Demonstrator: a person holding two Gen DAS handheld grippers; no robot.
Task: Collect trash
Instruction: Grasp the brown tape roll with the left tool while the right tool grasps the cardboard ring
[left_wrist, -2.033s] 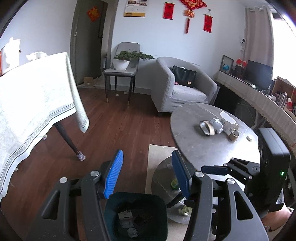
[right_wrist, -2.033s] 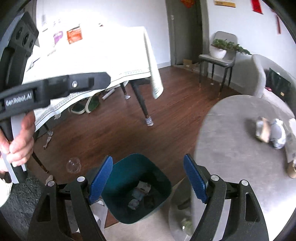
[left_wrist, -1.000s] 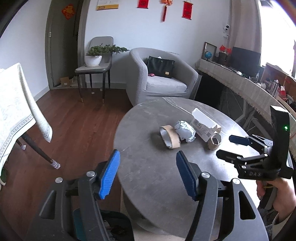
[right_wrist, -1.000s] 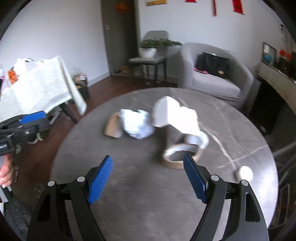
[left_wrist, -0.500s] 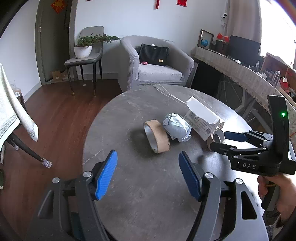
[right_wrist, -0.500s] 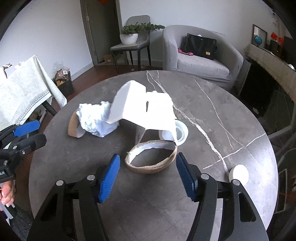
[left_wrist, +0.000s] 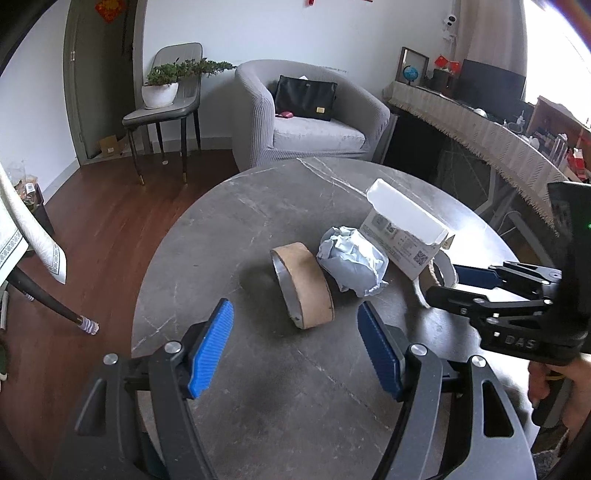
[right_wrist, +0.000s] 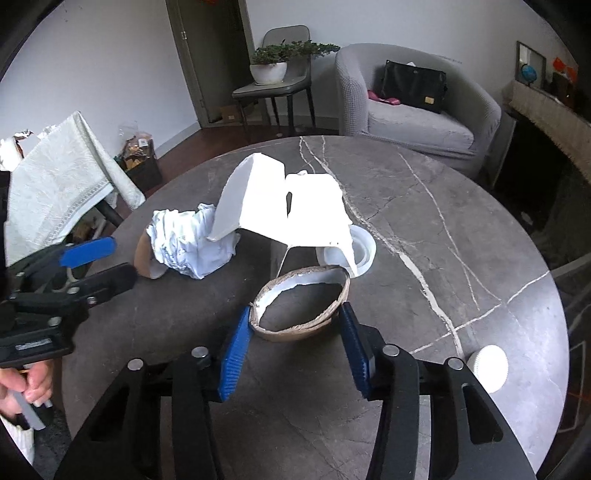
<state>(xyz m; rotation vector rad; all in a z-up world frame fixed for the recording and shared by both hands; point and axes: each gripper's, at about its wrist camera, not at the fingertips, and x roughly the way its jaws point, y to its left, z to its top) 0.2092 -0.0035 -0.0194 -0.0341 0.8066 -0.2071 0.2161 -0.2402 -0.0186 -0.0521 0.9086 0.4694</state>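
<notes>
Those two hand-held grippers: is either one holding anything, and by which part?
The right hand-held gripper is closing on the flattened cardboard ring, its pads at the ring's outer rim on both sides. The left hand-held gripper holds nothing.

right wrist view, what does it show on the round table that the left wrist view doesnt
Only the right wrist view shows the small white round cap near the table's edge and the white tape roll behind the box. Only the left wrist view shows the box's printed label side. Both show the grey round table, crumpled paper, white box and both cardboard rings.
</notes>
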